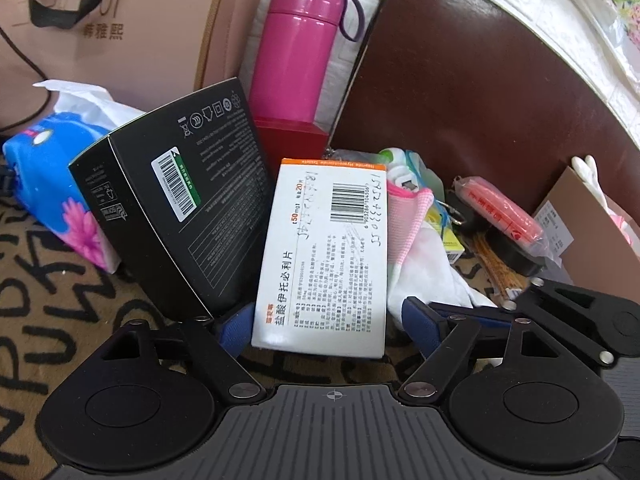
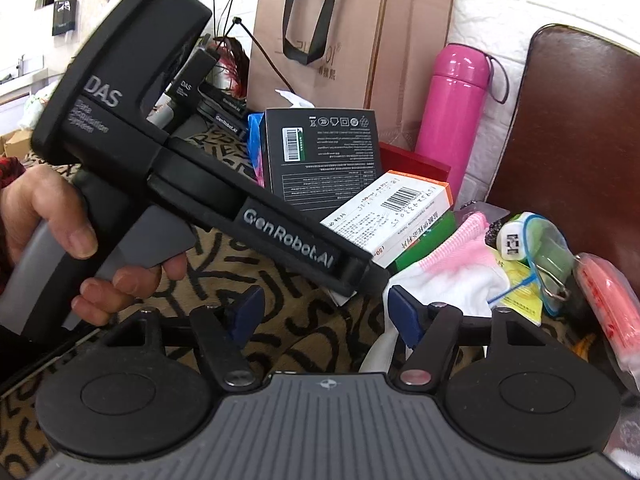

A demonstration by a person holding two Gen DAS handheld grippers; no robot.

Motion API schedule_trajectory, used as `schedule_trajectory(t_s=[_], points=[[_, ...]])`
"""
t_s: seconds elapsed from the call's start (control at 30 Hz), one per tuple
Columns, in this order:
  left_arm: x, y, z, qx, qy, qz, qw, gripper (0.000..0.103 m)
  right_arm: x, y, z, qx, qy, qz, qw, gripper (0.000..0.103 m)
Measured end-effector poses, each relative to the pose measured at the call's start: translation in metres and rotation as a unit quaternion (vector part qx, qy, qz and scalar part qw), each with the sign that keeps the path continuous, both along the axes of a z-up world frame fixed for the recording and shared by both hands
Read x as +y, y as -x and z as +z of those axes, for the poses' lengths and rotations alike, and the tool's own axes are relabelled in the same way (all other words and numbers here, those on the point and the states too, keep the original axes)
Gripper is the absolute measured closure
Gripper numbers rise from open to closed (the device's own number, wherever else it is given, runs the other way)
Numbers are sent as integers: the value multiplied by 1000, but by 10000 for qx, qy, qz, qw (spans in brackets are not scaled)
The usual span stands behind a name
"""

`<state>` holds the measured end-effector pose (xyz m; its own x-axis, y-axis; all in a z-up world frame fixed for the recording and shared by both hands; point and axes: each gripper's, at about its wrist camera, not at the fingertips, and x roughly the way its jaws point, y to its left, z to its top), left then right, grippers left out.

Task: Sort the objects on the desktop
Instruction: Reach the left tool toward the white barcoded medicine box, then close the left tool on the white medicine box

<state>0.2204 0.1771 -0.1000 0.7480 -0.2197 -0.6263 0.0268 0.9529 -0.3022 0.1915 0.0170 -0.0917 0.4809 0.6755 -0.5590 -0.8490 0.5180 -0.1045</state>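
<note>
Two grippers face a crowded heap of desktop objects on a letter-patterned cloth (image 1: pixel 48 320). The left gripper (image 1: pixel 326 326) has its jaws spread wide around the near end of a white medicine box (image 1: pixel 324 256); the blue pads stand either side of the carton, and on neither side can contact be confirmed, so the box reads as framed, not clamped. The right gripper (image 2: pixel 324 312) is moderately open with nothing between its pads; it hangs over the cloth, with a pink-and-white sock (image 2: pixel 448 264) just beside its right finger.

The medicine box lies tilted, propped on other items, leaning beside a black carton (image 1: pixel 180 208). In the right wrist view it rests on top of a green box (image 2: pixel 428 240). Behind stand a pink flask (image 1: pixel 298 48), a red box (image 1: pixel 292 140) and a paper bag (image 1: pixel 120 32).

Handling assessment: the medicine box is judged light, thin-walled card, stiff along its edges but liable to dent on its broad faces under hard squeeze. Its printed surface looks smooth and may slip. Best hold is across the narrow width near the end, pads flat on the long side edges, with modest pressure. Lifting it may disturb the leaning black carton. The sock is soft and will bunch; pinch a fold.
</note>
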Motion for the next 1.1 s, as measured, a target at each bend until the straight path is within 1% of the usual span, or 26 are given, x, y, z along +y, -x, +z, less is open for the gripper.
schedule_trajectory(t_s=[0.07,0.17,0.23,0.27,0.3,0.47,0.6,0.8,0.93,1.1], points=[[0,-2,0,18,-13,13,10000,18,5,-2,-2,-79,54,-6,10000,32],[3,-4,-1,94,74,42,9999,25,11,-6,-4,-68,58,8,10000,34],[5,-5,-2,122,110,71,9998,24,13,-8,-6,-52,57,-28,10000,36],[4,-3,-2,125,76,74,9999,30,14,-8,-6,-55,54,-56,10000,39],[3,-3,-2,118,40,64,9999,34,14,-9,-6,-58,48,-89,9999,40],[-2,2,-1,173,60,48,9998,35,11,-10,-4,10,13,-145,9999,45],[-8,11,4,228,114,82,9996,35,3,-2,1,24,7,-65,10000,45],[-32,41,18,433,85,22,9990,35,-25,28,12,151,-73,-36,9999,46],[-62,67,23,556,-4,-148,9983,34,-55,54,19,266,-80,-162,9995,45],[-101,97,23,655,100,-431,9969,34,-101,87,23,392,-114,-452,9981,45]])
